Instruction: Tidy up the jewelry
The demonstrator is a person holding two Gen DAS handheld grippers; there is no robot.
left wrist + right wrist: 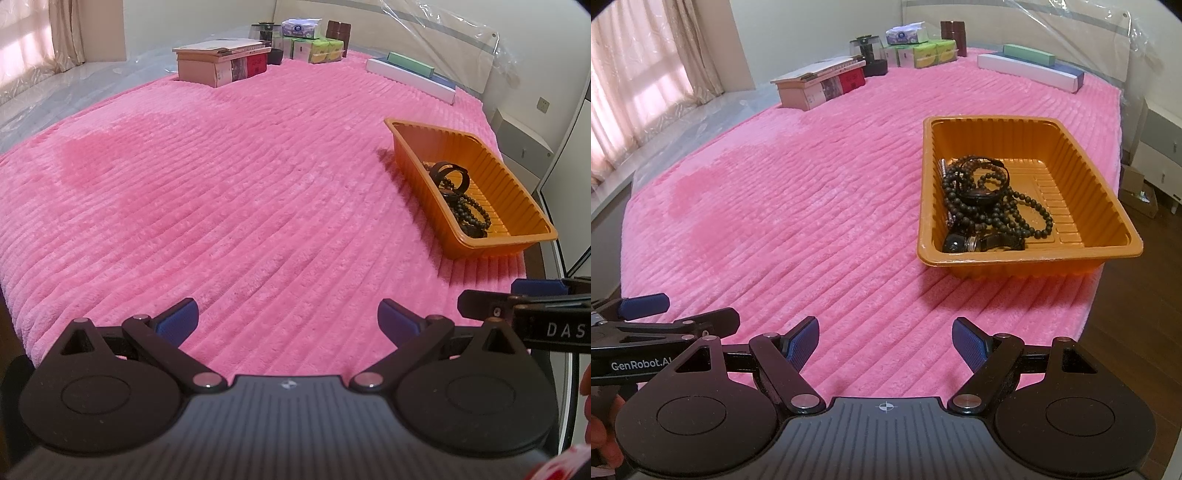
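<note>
Tray: orange tray (pixel 1108 206) on the pink blanket (pixel 812 221)
Jewelry: dark bead strings (pixel 993 206) and a watch (pixel 982 242) inside the tray
Left tongs (pixel 288 321): apart, empty, short of the tray
Right tongs (pixel 884 341): apart, empty, short of the tray

At the far end of my pink ribbed blanket (pixel 812 206) sits a stack of books (pixel 822 83), with tissue packs (pixel 923 51) and a dark glass jar (pixel 866 48) behind it. Long flat boxes (pixel 1030 68) lie to their right. Sheer curtains (pixel 639 85) hang at the left.
</note>
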